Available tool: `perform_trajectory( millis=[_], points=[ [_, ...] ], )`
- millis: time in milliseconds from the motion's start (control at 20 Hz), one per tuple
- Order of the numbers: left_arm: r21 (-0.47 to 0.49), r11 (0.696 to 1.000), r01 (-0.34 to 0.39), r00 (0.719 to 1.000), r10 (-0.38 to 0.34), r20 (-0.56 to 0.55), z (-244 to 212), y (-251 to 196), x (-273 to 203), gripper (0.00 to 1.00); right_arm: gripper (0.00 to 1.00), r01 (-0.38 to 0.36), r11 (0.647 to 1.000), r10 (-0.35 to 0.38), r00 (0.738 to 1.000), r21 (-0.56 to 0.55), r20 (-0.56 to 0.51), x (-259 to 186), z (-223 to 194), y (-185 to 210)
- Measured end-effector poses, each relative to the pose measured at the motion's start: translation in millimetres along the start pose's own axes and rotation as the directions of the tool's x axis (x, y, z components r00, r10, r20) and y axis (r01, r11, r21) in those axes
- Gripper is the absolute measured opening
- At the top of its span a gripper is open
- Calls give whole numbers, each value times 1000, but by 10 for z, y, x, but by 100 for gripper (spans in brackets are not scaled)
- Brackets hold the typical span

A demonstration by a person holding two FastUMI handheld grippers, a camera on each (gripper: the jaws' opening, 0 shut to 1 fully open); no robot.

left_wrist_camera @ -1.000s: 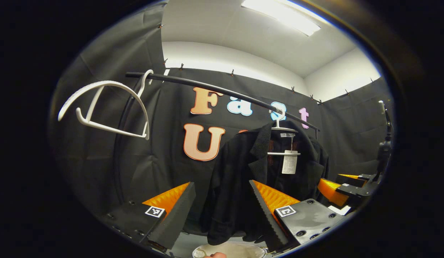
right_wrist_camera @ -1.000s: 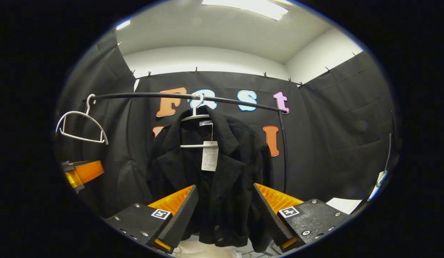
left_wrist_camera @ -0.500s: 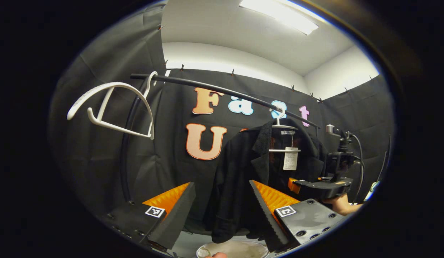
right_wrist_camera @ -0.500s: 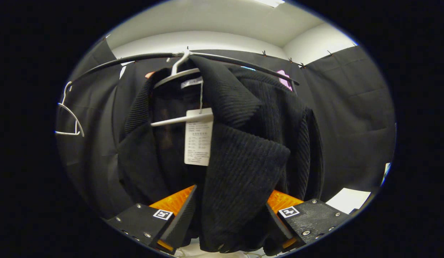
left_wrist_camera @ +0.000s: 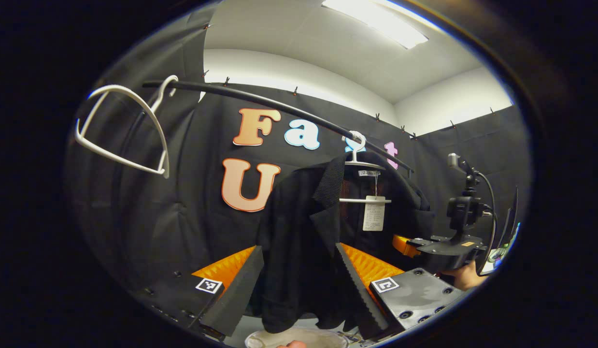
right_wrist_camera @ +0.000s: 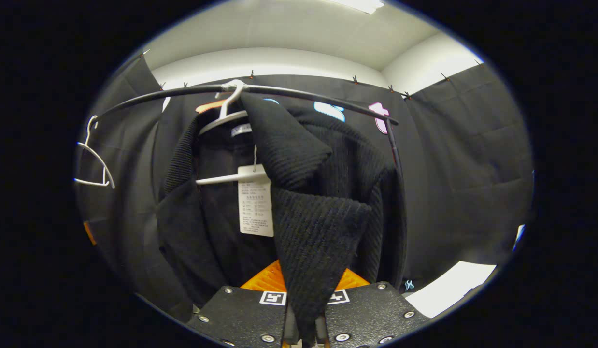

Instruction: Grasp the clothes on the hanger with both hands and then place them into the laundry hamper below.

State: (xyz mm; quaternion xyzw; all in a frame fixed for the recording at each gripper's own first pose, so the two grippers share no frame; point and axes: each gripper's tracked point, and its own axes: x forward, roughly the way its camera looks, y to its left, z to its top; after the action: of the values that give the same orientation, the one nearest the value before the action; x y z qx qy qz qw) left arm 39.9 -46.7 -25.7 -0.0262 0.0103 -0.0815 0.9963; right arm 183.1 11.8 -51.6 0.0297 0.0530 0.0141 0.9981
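A black jacket [left_wrist_camera: 299, 241] hangs on a white hanger [left_wrist_camera: 359, 159] at frame center, seen between the left gripper [left_wrist_camera: 299, 285]'s spread fingers; the right gripper [left_wrist_camera: 441, 249] reaches in at right.

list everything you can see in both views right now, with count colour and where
jacket: one, black, on a hanger at the rail, front edge pinched in the right tool
paper tag: one, white, hanging inside the jacket's open front
hanger with jacket: one, white, hooked on the rail
empty hanger: one, white, near the rail's left end
rail: one, black, curved, across the booth
hamper: one, whitish rim, below the jacket
ceiling light: one, white, overhead
left tool: one, open, short of the jacket
right tool: one, shut on the jacket
hand: one, holding the right tool
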Motion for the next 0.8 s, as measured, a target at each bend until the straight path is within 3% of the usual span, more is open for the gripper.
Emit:
perform_trajectory(
  millis=[50, 200, 350, 550, 600, 800],
  points=[
    [-24, 1000, 11, 1000, -11, -5, -65, -73, 141, 96, 0, -10, 1000, 10, 1000, -17, 13, -82, 72, -20],
    [-60, 997, 58, 998, -59, -27, -295, -271, 674, 96, 0, -45, 998, 46, 999, -45, 10, -242, 174, -36],
    [-102, 993, 51, 996, -59, -70, -591, -397, 1213, 92, 0, -85, 995, 86, 996, -49, 3, -323, 243, -31],
    [-124, 989, 74, 996, -80, -42, -681, -590, 1636, 100, 0, -110, 990, 111, 994, -83, 6, -389, 287, -9],
    [-115, 992, 55, 998, -60, -37, -716, -579, 1714, 96, 0, -119, 990, 120, 993, -74, 5, -391, 288, 28],
    [-12, 994, -109, 994, 109, -2, -735, -267, 1932, 96, 0, -123, 990, 123, 992, -69, 2, -407, 273, 33]
  ],
)
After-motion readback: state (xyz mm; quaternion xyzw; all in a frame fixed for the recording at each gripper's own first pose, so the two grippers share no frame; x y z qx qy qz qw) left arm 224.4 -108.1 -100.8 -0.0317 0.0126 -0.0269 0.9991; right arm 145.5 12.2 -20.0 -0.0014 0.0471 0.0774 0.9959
